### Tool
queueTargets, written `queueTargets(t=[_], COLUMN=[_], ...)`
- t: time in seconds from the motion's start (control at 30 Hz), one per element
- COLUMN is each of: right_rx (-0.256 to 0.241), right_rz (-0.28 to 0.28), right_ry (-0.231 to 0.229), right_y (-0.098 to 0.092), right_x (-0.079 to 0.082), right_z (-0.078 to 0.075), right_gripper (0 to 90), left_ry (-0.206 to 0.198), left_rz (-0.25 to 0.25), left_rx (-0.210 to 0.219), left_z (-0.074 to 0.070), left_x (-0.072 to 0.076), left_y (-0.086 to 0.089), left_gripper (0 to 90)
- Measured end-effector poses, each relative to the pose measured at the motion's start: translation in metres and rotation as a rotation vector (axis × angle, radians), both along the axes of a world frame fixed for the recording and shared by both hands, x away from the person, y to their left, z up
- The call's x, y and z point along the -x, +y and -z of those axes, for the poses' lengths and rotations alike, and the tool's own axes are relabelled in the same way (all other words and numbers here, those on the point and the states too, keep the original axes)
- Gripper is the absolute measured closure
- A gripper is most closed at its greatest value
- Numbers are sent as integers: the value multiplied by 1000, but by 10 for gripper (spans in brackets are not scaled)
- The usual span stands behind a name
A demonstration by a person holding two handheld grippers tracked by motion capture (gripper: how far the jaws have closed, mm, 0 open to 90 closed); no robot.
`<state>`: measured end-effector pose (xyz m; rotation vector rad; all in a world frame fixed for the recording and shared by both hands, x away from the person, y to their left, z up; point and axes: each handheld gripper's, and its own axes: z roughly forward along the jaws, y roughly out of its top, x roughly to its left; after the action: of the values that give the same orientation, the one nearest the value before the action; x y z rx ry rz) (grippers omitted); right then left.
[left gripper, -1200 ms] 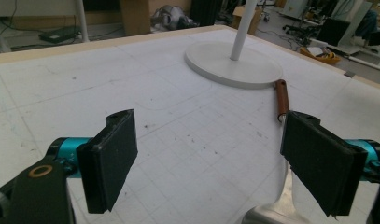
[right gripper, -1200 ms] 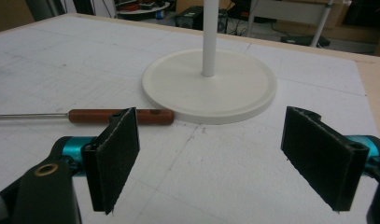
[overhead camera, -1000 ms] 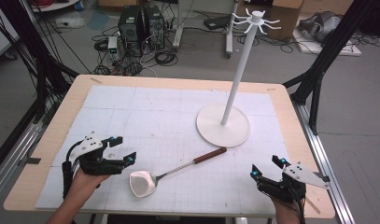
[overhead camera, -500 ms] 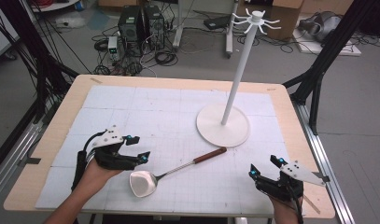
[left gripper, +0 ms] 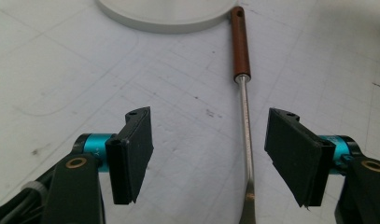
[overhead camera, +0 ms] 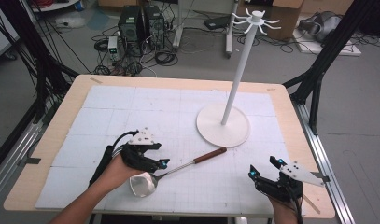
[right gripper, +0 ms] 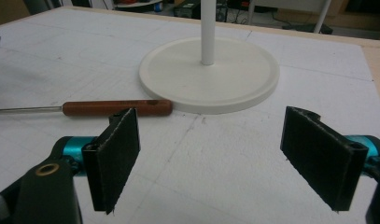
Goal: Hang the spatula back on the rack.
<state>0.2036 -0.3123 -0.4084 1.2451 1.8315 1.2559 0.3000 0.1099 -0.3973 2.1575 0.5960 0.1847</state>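
A metal ladle lies on the white mat, its bowl (overhead camera: pixel 142 183) near the front edge and its brown wooden handle (overhead camera: pixel 209 155) pointing toward the white stand's round base (overhead camera: pixel 223 125). My left gripper (overhead camera: pixel 160 155) hovers open just over the bowl end. In the left gripper view it (left gripper: pixel 208 137) straddles the thin steel shaft (left gripper: pixel 244 126), which runs closer to the right jaw without touching it, up to the handle (left gripper: pixel 239 42). My right gripper (overhead camera: pixel 263 167) rests open at the front right. In the right gripper view it (right gripper: pixel 208 140) holds nothing and faces the handle (right gripper: pixel 115 108) and base (right gripper: pixel 208 74).
The stand's tall white pole (overhead camera: pixel 237 74) rises from the base and carries several hooks (overhead camera: pixel 255 18) at its top. The mat covers a wooden table (overhead camera: pixel 71 100) with black frame legs beside it. Computers and cables lie on the floor behind.
My left gripper has moved rightward across the mat until its open jaws sit around the ladle's shaft by the bowl. The right gripper and the ladle have stayed put.
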Motion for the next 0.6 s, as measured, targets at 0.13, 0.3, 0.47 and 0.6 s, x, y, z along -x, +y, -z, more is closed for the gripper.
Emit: queueTargets(t=[0.13, 0.3, 0.47, 0.6], right_rx=[6, 7, 9, 8], right_rz=[-5, -2, -3, -4], right_ry=[8, 9, 9, 10], right_y=[1, 1, 1, 1], right_x=[-1, 0, 0, 0], right_z=[1, 1, 1, 1], right_gripper=[185, 186, 186, 186], left_ry=[37, 72, 94, 101], left_rz=[41, 77, 90, 90], left_rx=[-52, -81, -127, -160], left_z=[10, 17, 23, 25], left_x=[-2, 0, 1, 1], left_y=[-12, -23, -33, -39], left_gripper=[413, 508, 545, 578])
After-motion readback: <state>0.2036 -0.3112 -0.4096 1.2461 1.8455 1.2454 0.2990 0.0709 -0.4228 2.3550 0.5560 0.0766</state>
